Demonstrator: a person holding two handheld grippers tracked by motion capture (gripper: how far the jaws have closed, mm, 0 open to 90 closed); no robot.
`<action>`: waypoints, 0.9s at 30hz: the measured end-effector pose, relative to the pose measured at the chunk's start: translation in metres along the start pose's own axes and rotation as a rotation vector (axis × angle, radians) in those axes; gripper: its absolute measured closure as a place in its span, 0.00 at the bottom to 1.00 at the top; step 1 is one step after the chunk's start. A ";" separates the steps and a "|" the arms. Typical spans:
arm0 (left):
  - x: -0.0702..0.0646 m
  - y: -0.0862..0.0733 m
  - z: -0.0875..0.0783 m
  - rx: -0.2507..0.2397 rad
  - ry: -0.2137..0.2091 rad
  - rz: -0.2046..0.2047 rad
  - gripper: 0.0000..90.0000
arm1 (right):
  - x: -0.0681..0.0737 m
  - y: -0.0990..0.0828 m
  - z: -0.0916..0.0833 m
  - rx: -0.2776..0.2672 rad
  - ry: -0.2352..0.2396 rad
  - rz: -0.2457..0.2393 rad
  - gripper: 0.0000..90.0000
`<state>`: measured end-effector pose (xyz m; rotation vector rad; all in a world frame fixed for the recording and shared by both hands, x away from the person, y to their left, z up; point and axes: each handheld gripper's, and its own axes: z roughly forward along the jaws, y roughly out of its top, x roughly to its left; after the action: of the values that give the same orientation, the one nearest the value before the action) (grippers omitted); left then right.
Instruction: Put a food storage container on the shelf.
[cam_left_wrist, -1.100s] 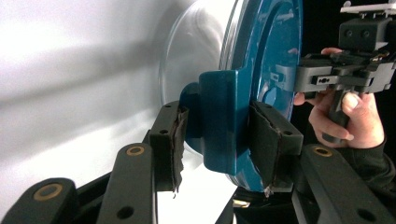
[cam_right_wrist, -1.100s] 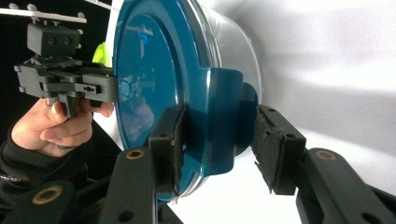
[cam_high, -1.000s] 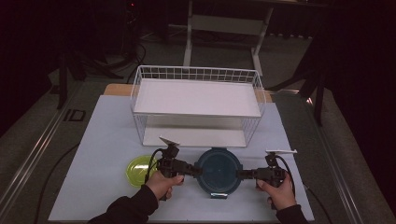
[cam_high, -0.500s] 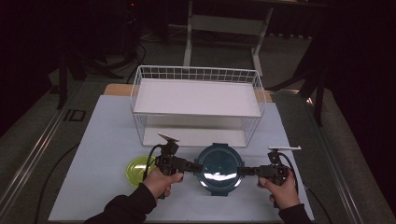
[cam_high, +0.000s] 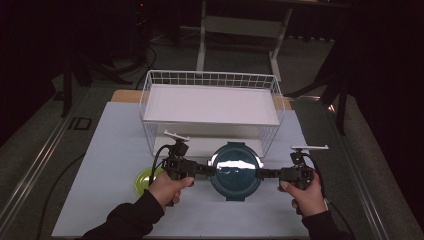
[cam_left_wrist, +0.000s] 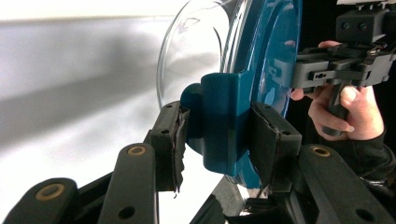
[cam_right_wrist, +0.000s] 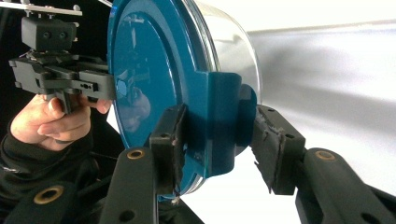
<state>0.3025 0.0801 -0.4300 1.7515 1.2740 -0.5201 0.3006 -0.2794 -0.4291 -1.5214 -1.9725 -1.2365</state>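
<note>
A round container (cam_high: 235, 170) with a teal lid and a clear bowl hangs between both grippers, in front of the wire rack. My left gripper (cam_high: 212, 170) is shut on the latch tab at its left side, and my right gripper (cam_high: 260, 174) is shut on the tab opposite. In the left gripper view the pads clamp the teal tab (cam_left_wrist: 219, 126), with the lid (cam_left_wrist: 273, 51) to the right and the other gripper (cam_left_wrist: 336, 70) beyond. In the right gripper view the jaws grip the other tab (cam_right_wrist: 224, 121) beside the lid (cam_right_wrist: 149, 79).
A white wire rack (cam_high: 210, 79) with a flat white shelf stands just behind the container. A yellow-green dish (cam_high: 142, 180) lies on the white mat (cam_high: 115, 145) by the left hand. The dark table edges run along both sides.
The container, held by both grippers, has moved a little away from the person toward the rack, and both hands have moved with it.
</note>
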 end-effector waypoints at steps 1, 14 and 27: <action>-0.002 0.003 -0.004 -0.005 0.000 0.006 0.63 | 0.002 0.002 -0.001 -0.003 0.000 -0.004 0.61; -0.024 0.033 -0.042 -0.074 0.014 0.055 0.63 | 0.042 0.044 -0.010 -0.032 0.008 -0.076 0.61; -0.028 0.061 -0.070 -0.150 0.009 0.055 0.63 | 0.073 0.087 -0.010 -0.042 -0.009 -0.114 0.61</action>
<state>0.3364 0.1184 -0.3475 1.6605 1.2355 -0.3756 0.3514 -0.2406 -0.3353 -1.4537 -2.0768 -1.3266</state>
